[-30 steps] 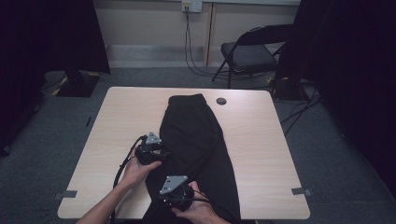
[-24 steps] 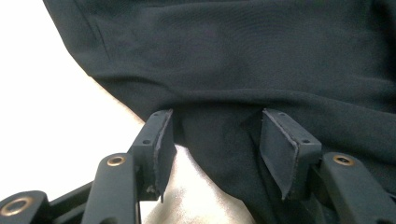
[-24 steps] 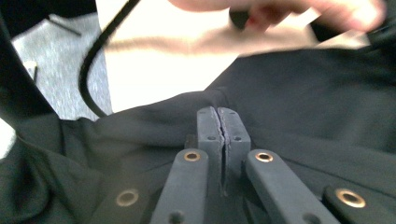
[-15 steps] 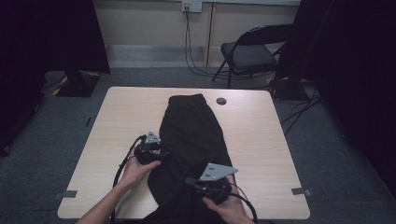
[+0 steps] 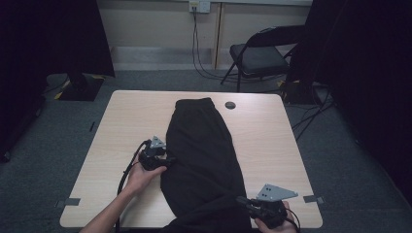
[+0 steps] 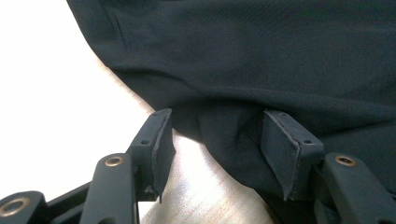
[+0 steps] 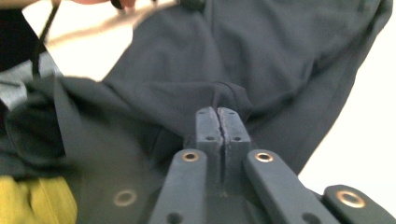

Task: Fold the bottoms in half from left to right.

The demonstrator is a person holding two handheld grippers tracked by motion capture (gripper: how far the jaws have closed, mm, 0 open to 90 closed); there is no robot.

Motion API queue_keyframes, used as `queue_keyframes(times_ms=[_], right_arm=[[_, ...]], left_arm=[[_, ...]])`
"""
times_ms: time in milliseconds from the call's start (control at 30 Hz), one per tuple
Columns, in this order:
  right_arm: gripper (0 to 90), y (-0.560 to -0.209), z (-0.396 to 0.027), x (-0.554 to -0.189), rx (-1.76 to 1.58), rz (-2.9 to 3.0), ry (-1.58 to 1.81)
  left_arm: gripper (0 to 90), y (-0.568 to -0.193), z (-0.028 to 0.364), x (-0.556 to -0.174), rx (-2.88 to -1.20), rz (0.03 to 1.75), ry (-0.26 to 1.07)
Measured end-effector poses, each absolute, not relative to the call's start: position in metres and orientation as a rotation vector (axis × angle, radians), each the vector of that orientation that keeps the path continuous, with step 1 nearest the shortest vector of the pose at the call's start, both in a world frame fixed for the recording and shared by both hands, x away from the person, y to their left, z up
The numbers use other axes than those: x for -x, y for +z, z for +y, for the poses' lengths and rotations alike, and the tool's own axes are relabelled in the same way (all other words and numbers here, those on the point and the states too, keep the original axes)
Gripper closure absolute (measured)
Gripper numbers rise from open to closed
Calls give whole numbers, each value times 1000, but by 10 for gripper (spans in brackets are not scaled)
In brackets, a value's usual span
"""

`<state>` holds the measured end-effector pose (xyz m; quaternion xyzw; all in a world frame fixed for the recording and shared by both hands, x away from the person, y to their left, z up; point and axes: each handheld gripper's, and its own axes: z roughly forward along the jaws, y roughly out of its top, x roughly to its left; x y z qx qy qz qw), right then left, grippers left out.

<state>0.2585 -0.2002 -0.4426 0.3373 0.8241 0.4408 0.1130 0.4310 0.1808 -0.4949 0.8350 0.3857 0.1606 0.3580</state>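
- Black garment (image 5: 204,155) (trousers, by the long shape and the band at the far end) laid lengthwise down the middle of the light wooden counter (image 5: 272,141), running from 12 o'clock toward 6 o'clock and spilling over the near edge.
- Left tool (image 5: 167,159) resting at the garment's 9 o'clock edge, held in the left hand (image 5: 138,177), cable looping back toward 7 o'clock.
- Seen in the left gripper view: left tool (image 6: 215,140) with jaws standing well apart, a bulge of the dark cloth's edge lying between them, touching the inner side of the right-hand pad but not squeezed; bare counter (image 6: 56,93) showing at 9 o'clock.
- Right tool (image 5: 245,201) near the counter's 5 o'clock corner, grey three-cornered plate on top, right hand (image 5: 272,225) partly cut off by the bottom edge.
- Seen in the right gripper view: right tool (image 7: 222,116) pinched tight, pads pressed together on a small peak of the garment (image 7: 261,56), cloth drawn up into a ridge at the tips (jaws easing open a touch in the last instant, fold between them all the same).
- Round dark grommet (image 5: 230,105) in the counter at 1 o'clock from the garment's far end.
- Folding chair (image 5: 260,53) on the grey carpet beyond the counter, at 1 o'clock, well apart from it.
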Motion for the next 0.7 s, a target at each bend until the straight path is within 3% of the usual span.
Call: queue_keyframes(times_ms=[167,200,333,500,600,700], right_arm=[[597,-431,-193,-267,-975,2329,1346],[582,-428,-190,-271,-980,2317,1360],[648,-429,-165,-296,-909,2366,1353],[737,-465,-139,-356,-942,2463,1110],[724,-474,-140,-360,-955,2517,1084],[616,-482,-145,-348,-917,2583,1037]], left_arm=[[430,-495,180,-431,-2146,1004,418],[430,-495,180,-431,-2144,1004,414],[429,-496,180,-431,-2141,1004,408],[427,-495,181,-430,-2152,998,406],[426,-495,181,-431,-2153,995,407],[421,-495,182,-431,-2152,997,408]])
